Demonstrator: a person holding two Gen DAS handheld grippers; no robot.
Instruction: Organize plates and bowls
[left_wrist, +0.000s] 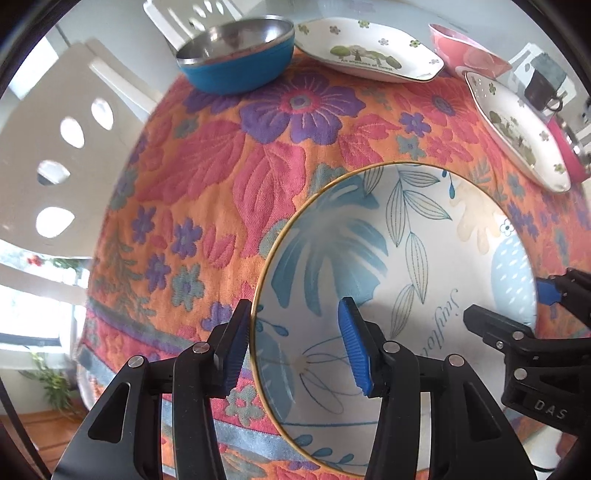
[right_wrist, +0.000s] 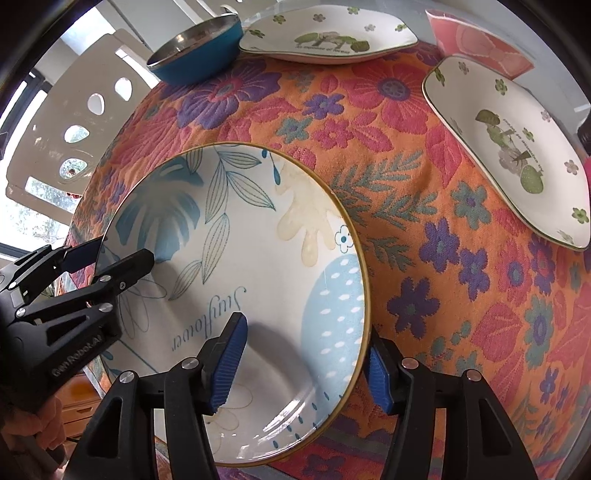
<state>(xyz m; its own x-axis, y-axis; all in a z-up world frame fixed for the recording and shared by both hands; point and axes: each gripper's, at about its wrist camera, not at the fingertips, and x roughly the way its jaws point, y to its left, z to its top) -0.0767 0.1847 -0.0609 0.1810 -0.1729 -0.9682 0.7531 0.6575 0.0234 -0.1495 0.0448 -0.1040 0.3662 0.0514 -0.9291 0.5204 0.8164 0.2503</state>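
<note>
A large round plate with blue leaf print and gold rim (left_wrist: 369, 236) (right_wrist: 251, 236) lies on the floral tablecloth. My left gripper (left_wrist: 295, 350) is open, its two fingers straddling the plate's left rim. It also shows in the right wrist view (right_wrist: 107, 254). My right gripper (right_wrist: 303, 365) is open, straddling the plate's right rim; it also shows in the left wrist view (left_wrist: 517, 306). Farther back stand a blue steel-lined bowl (left_wrist: 236, 55) (right_wrist: 195, 51), two white floral plates (left_wrist: 369, 48) (left_wrist: 517, 129) (right_wrist: 325, 33) (right_wrist: 509, 147) and a pink bowl (left_wrist: 465, 48) (right_wrist: 480, 44).
The orange floral tablecloth (left_wrist: 221, 166) (right_wrist: 443, 295) covers the table. White chairs with oval cut-outs (left_wrist: 62, 147) (right_wrist: 74, 136) stand to the left, beyond the table edge. A dark object (left_wrist: 546, 85) sits at the far right.
</note>
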